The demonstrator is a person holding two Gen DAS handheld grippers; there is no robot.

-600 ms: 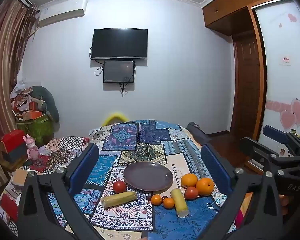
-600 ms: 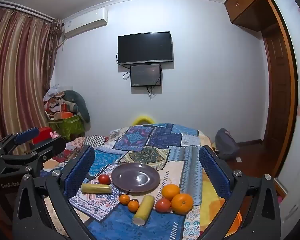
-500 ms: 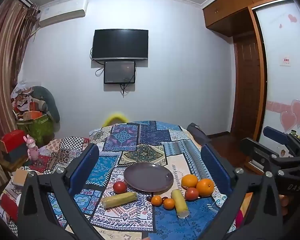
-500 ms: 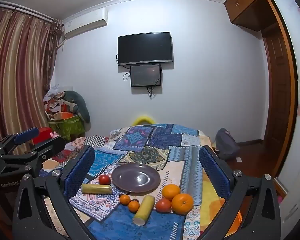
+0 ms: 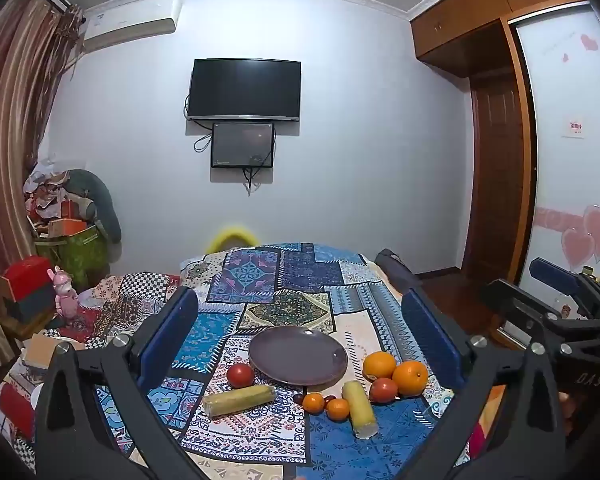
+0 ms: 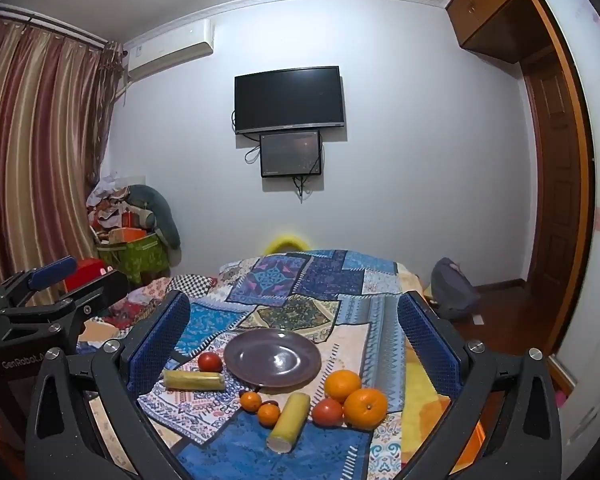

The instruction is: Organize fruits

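Observation:
An empty purple plate [image 5: 298,355] [image 6: 272,357] lies on the patchwork cloth. Around its near side lie two oranges [image 5: 410,377] [image 6: 365,402], two tomatoes [image 5: 240,375] [image 6: 327,412], two small tangerines [image 5: 313,403] [image 6: 268,414] and two yellow-green cylinders [image 5: 239,400] [image 6: 289,421]. My left gripper [image 5: 300,336] is open and empty, held above and before the fruit. My right gripper [image 6: 294,334] is also open and empty. Each gripper shows at the edge of the other's view.
The cloth-covered table [image 5: 284,280] stands in a bedroom. A TV [image 5: 245,89] hangs on the far wall. Clutter and boxes [image 5: 66,236] pile at the left, a dark bag [image 6: 454,290] lies on the floor at the right, by a wooden door [image 6: 556,208].
Both views have shifted only slightly; the fruit and plate have not moved and both grippers stay open.

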